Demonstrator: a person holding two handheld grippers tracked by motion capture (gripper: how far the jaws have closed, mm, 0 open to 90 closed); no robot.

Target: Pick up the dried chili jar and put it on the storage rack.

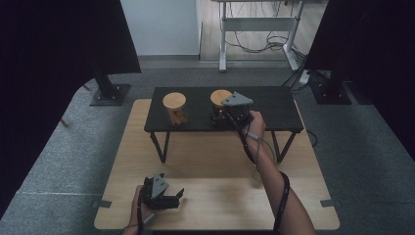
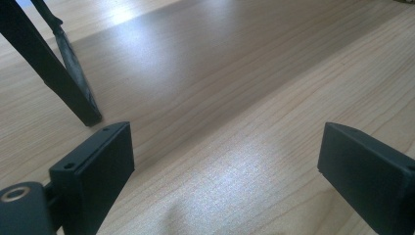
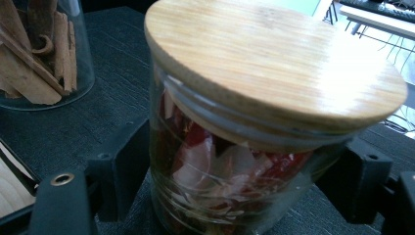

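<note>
My left gripper (image 1: 164,195) rests at the near edge of the wooden table (image 1: 220,200), jaws spread wide with nothing between them. In the left gripper view the two black jaws stand well apart over bare wood, and a leg of the black shelf (image 2: 49,68) plants itself just beyond the left jaw. I judge this hand is parked low and out of the way so that the other one can work.

My right gripper (image 1: 234,113) reaches across to the far side, where the low black shelf (image 1: 274,105) stands on the table. Its jaws straddle a glass jar of red pieces (image 3: 230,191), one jaw on each side of the glass below the rim. Whether they press the glass or merely flank it I cannot tell. The jar stands on the shelf, right of centre, and its round bamboo lid (image 3: 274,63) sits slightly tilted on top. I come at the body and not the lid, I judge, because the glass wall gives two flat jaws a firmer hold than a loose wooden disc.

To the left on the same shelf stands a second jar holding cinnamon sticks (image 1: 175,110), well apart from mine, its own wooden lid in place. Grey carpet (image 1: 73,147) surrounds the table.
</note>
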